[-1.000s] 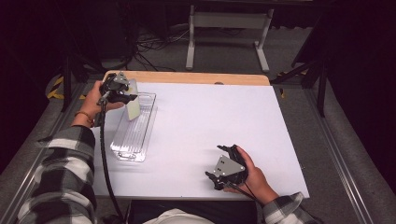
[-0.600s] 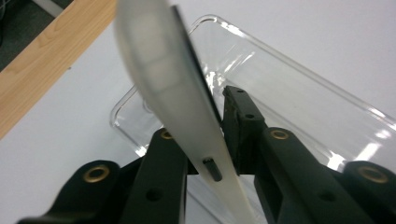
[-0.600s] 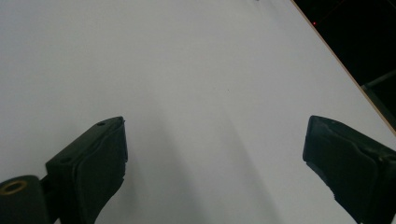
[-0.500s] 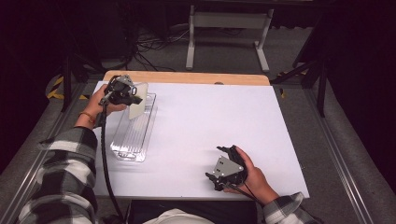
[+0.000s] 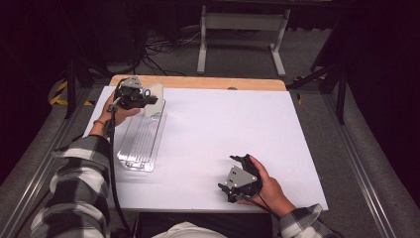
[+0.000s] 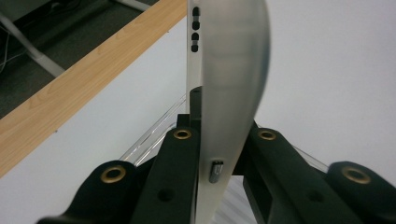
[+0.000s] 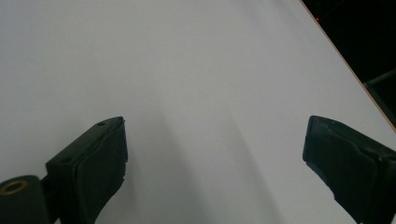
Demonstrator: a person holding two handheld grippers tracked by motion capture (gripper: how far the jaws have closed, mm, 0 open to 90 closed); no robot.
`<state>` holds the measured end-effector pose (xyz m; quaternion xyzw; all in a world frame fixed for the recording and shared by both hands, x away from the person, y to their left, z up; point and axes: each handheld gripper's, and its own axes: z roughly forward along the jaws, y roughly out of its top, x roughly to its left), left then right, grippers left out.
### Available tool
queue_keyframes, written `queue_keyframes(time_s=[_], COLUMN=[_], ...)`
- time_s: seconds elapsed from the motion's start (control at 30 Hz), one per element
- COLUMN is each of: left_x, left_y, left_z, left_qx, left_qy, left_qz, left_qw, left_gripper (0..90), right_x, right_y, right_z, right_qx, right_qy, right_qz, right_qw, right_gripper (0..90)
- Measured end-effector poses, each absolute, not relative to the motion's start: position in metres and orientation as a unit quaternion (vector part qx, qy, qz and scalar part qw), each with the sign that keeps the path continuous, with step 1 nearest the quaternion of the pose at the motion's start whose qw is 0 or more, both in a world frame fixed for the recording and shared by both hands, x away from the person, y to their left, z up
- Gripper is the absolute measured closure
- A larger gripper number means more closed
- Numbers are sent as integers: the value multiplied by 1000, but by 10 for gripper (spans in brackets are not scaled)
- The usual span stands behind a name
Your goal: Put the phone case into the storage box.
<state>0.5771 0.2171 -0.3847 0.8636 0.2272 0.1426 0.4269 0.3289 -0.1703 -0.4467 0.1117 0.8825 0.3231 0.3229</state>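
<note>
No brand, label or writing can be read on anything here.

The left gripper (image 5: 148, 99) sits at about ten o'clock on the white table (image 5: 237, 124), near the wooden far edge. The left hand (image 5: 115, 110) holds it raised, the forearm in a plaid sleeve (image 5: 81, 183) reaching up from seven o'clock. Its jaws are clamped on a thin translucent lid (image 5: 154, 92), which stands on edge. In the left gripper view the lid (image 6: 229, 84) rises between the two black jaws, seen nearly edge-on, with a row of small dark slots near its top.

Just below the lid, toward eight o'clock, a clear tray (image 5: 141, 141) lies flat on the table, its long side running away from the person.

The right gripper (image 5: 236, 187) rests low at about five o'clock, near the table's front edge, well apart from the tray. The right hand (image 5: 265, 186) wraps it from the right. In the right gripper view its jaws stand wide apart over bare table, grasping nothing.
</note>
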Motion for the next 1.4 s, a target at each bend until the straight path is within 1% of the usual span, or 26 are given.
queue_keyframes(time_s=[0.03,0.13,0.2,0.27,0.3,0.4,0.43,0.47,0.5,0.63,0.67,0.7,0.73,0.8,0.9,1.0,1.1,1.2,1.27,1.33,1.4], left_x=[579,581,585,587,587,587,587,588,588,587,587,587,586,586,583,580,576,572,567,563,560], left_y=[216,216,216,219,220,223,222,221,221,226,226,228,230,232,239,242,248,255,258,260,262], left_z=[-386,-389,-395,-397,-398,-399,-400,-401,-403,-404,-404,-403,-403,-403,-400,-398,-397,-397,-399,-401,-403], left_qx=[864,861,870,866,864,869,874,881,885,884,884,886,888,886,874,871,864,857,852,849,846], left_qy=[227,228,226,233,237,241,246,249,252,264,264,267,271,276,283,285,297,306,309,307,309], left_qz=[149,141,135,144,138,151,158,171,171,175,175,189,189,197,200,206,213,219,214,218,219], left_qw=[425,432,417,418,422,405,388,365,353,344,344,328,320,317,340,342,347,352,364,370,375], left_gripper=[855,855,854,848,843,835,822,776,737,706,675,638,631,617,572,508,498,508,546,624,658], right_x=[329,329,329,329,329,328,327,327,326,326,326,325,326,325,325,325,325,325,325,324,324], right_y=[-170,-171,-171,-171,-170,-169,-169,-169,-168,-168,-168,-168,-168,-168,-167,-167,-167,-167,-167,-166,-166], right_z=[-447,-447,-448,-448,-448,-448,-448,-448,-448,-447,-447,-447,-447,-447,-447,-447,-447,-446,-446,-446,-446], right_qx=[111,110,109,108,109,105,104,103,105,100,98,99,96,96,97,94,93,94,93,93,92], right_qy=[884,884,884,885,885,886,887,887,886,886,886,887,887,887,887,888,888,888,889,889,890], right_qz=[321,320,319,318,318,314,313,312,311,311,311,310,310,310,310,310,310,310,310,310,311], right_qw=[322,322,323,322,322,324,324,326,326,328,329,328,329,328,329,327,327,326,326,324,322], right_gripper=[75,75,75,75,75,75,75,75,75,75,75,75,75,75,75,75,75,76,76,76,76])
